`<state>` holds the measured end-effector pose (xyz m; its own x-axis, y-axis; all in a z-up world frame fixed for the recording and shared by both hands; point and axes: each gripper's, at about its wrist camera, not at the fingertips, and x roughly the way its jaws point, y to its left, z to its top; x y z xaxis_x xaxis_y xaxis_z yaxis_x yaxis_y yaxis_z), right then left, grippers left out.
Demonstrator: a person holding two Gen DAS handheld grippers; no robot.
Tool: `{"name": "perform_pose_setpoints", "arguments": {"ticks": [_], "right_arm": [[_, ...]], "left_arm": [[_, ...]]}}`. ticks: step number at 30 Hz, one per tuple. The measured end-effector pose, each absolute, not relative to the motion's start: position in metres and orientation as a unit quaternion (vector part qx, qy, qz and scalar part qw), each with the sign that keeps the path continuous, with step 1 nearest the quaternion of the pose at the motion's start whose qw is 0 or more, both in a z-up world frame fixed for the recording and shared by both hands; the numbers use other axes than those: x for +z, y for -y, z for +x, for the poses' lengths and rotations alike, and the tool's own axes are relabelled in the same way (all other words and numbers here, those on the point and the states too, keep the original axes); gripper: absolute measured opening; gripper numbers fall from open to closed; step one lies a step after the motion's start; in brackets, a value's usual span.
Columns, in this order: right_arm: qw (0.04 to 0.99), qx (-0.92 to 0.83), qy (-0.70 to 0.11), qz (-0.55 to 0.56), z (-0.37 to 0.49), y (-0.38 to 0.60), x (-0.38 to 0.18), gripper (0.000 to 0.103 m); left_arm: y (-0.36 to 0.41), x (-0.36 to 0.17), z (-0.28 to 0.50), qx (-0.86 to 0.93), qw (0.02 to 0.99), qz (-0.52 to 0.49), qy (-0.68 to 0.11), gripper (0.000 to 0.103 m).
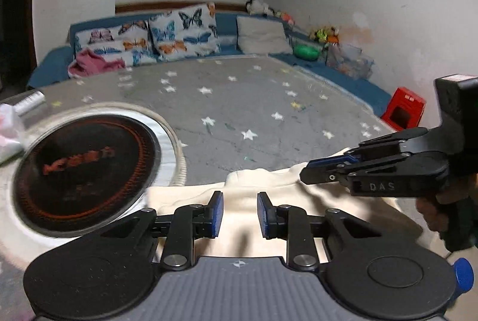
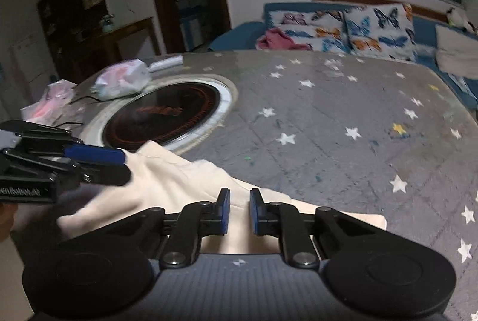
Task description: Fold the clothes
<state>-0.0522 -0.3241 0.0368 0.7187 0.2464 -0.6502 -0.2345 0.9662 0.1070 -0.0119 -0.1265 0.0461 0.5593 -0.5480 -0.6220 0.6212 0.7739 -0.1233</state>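
Note:
A cream garment [image 1: 269, 180] lies crumpled at the near edge of the star-patterned table [image 1: 239, 106]. My left gripper [image 1: 240, 198] hovers over it, its blue pads apart with only cloth showing in the gap. From the right, my right gripper [image 1: 307, 171] reaches over the garment's right side. In the right wrist view the cream garment [image 2: 167, 180] spreads below my right gripper [image 2: 239, 195], whose pads stand a narrow gap apart and pinch nothing. My left gripper [image 2: 125, 164] comes in from the left over the cloth's edge.
A round black hob [image 1: 86, 171] is set into the table left of the garment. Plastic bags [image 2: 122, 79] lie beyond it. A blue sofa with butterfly cushions [image 1: 185, 31], a pink cloth [image 1: 95, 64] and a red stool [image 1: 403, 109] stand past the table.

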Motion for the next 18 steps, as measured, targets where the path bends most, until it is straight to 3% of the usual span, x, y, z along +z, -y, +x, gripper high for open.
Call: {"name": "perform_pose_setpoints", "arguments": {"ticks": [7, 18], "right_arm": [[0.93, 0.109, -0.35, -0.01, -0.041, 0.326, 0.021, 0.007], [0.933, 0.098, -0.346, -0.015, -0.052, 0.334, 0.031, 0.008]], "left_arm": [[0.139, 0.015, 0.014, -0.309, 0.88, 0.058, -0.357, 0.026], [0.14, 0.018, 0.011, -0.303, 0.884, 0.058, -0.35, 0.027]]}}
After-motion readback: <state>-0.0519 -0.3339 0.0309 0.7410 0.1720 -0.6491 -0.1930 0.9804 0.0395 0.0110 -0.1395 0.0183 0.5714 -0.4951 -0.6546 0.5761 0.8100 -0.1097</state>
